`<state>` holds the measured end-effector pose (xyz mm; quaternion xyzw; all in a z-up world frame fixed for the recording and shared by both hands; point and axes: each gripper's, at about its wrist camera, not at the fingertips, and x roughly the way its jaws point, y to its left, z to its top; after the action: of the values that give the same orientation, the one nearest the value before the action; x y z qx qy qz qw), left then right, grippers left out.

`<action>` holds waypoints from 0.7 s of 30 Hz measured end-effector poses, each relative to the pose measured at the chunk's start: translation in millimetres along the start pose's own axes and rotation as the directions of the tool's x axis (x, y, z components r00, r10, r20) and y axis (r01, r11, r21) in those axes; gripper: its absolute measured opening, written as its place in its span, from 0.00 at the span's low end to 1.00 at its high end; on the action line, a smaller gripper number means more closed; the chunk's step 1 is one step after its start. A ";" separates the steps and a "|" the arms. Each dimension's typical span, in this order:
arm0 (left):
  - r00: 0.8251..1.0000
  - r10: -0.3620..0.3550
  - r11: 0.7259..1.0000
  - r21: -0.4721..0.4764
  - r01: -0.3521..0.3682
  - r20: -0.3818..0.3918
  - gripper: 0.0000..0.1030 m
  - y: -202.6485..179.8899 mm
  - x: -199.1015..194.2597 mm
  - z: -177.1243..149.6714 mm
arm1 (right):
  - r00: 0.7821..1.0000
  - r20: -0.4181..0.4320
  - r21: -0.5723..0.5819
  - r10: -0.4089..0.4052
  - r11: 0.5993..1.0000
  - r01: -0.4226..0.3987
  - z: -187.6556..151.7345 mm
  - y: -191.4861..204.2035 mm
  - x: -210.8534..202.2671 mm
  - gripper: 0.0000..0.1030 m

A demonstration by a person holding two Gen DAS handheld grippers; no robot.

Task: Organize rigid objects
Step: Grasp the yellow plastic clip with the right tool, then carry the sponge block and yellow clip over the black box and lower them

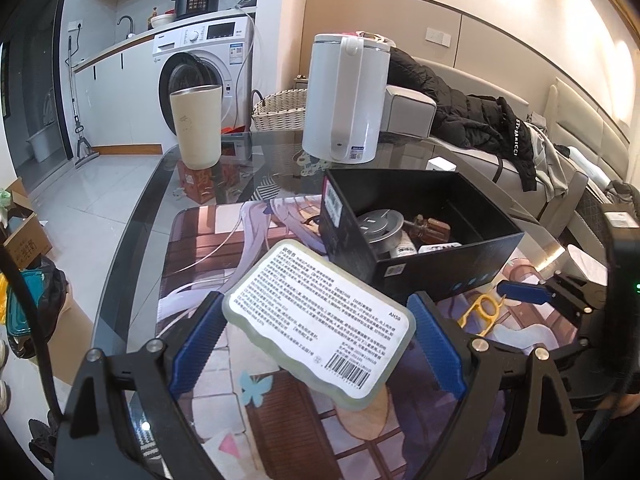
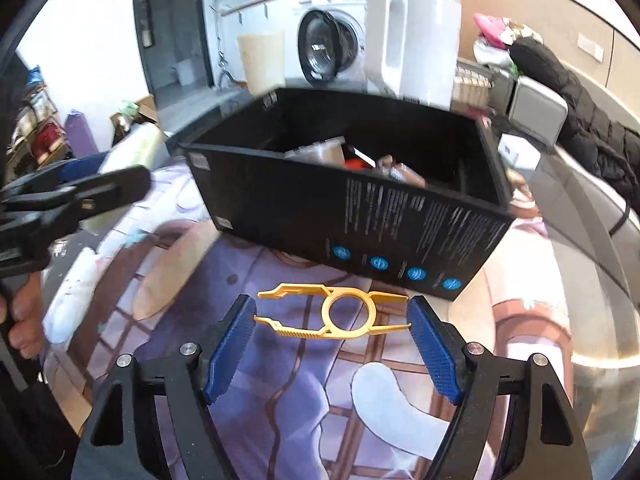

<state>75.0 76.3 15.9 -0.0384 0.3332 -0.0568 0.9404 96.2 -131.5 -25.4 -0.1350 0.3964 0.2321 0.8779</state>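
My left gripper [image 1: 318, 332] is shut on a pale green case with a white printed label [image 1: 320, 320], held above the anime desk mat [image 1: 224, 240], just left of the black box [image 1: 436, 256]. The box also shows in the right wrist view [image 2: 360, 216] and holds several items, among them a round metal piece [image 1: 380, 224] and a brown bottle [image 1: 430, 228]. My right gripper [image 2: 332, 316] is open, low over the mat, its blue pads either side of a yellow plastic tool [image 2: 336, 312] lying in front of the box. The yellow tool also shows in the left wrist view [image 1: 480, 312].
A white kettle [image 1: 344, 96] and a beige tumbler [image 1: 196, 124] stand on the glass table [image 1: 132, 248] behind the box. A wicker basket [image 1: 276, 108], a washing machine [image 1: 204, 68] and a sofa with a black jacket [image 1: 472, 116] lie beyond.
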 end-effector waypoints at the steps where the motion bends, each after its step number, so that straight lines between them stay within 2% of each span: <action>1: 1.000 -0.002 1.000 0.001 0.002 0.003 0.88 -1.5 -0.2 0.4 | 1.000 0.014 -0.012 -0.002 1.000 0.002 -0.4 0.7 -5.5 0.77; 5: 1.000 -0.010 1.000 0.008 0.010 0.011 0.88 -8.4 -0.3 3.7 | 0.997 0.074 -0.030 0.035 0.999 -0.033 -1.5 -0.8 -27.0 0.77; 11: 0.999 -0.029 0.999 0.022 0.029 0.035 0.88 -22.8 -0.1 11.9 | 0.984 0.173 -0.034 0.027 0.999 -0.022 1.0 -13.9 -52.4 0.77; 21: 0.995 -0.049 0.999 0.020 0.047 0.089 0.88 -34.4 -2.2 26.3 | 0.964 0.267 -0.004 -0.002 1.000 0.004 11.1 -47.6 -78.6 0.77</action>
<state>87.1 43.5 41.5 -0.0403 0.2893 -0.0807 0.9530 82.2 -191.2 44.0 -0.1048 0.2737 0.2477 0.9235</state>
